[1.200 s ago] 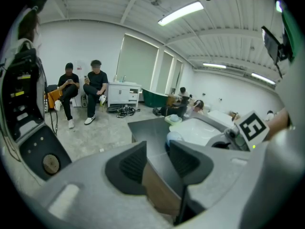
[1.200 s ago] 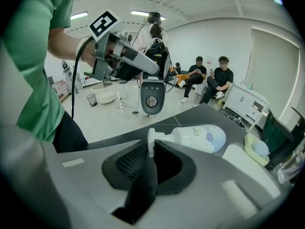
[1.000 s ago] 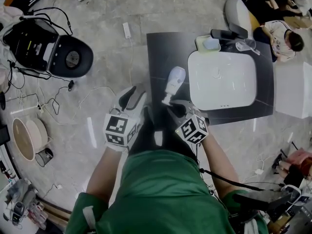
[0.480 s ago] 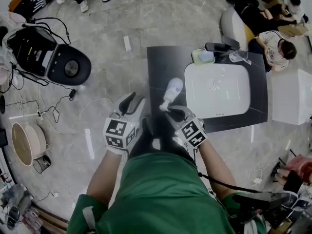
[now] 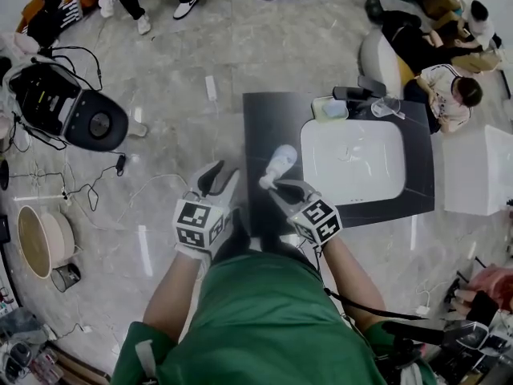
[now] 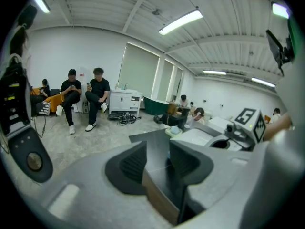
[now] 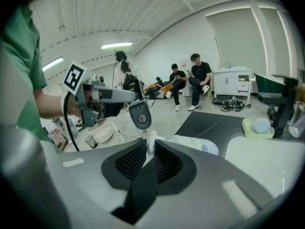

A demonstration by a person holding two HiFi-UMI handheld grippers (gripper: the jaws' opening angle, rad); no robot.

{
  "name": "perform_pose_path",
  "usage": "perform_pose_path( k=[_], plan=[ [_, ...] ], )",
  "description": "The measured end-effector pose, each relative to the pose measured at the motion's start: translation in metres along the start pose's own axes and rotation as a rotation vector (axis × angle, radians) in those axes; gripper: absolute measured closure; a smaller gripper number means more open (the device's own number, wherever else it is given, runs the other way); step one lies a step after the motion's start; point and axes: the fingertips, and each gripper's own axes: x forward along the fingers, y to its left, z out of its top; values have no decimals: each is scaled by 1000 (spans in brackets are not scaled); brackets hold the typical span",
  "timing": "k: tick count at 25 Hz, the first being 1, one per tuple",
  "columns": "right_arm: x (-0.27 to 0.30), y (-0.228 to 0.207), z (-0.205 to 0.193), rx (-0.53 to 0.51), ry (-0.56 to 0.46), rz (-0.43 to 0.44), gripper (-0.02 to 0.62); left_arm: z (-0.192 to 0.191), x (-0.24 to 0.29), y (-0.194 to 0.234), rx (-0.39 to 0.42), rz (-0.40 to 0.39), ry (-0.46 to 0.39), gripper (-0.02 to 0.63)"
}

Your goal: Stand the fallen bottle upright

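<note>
The right gripper (image 5: 272,185), the nearer one, has its jaws nipped on the narrow neck of the white plastic bottle (image 5: 281,162), whose body slants toward one o'clock over the dark rectangular counter (image 5: 264,119), while the left gripper (image 5: 215,175) holds its jaws apart, empty.

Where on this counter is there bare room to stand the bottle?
The dark counter strip left of the basin is bare, back corner to front edge; the bottle in the right gripper hangs over it. Crowded: the back edge behind the basin, with soap dish and faucet.
</note>
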Motion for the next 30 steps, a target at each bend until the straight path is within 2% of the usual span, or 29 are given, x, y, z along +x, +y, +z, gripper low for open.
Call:
perform_pose_path(
  k=[4,22,30],
  plan=[
    [-7,0,17,95,-69,15,545,5,-8,0,5,6,-6,456],
    [-30,-38,54,261,-168,-40,537,49,-5,7,48,14,-76,457],
    [-46,-66,62,417,-252,-66,535,62,-1,11,59,15,-86,459]
  ],
)
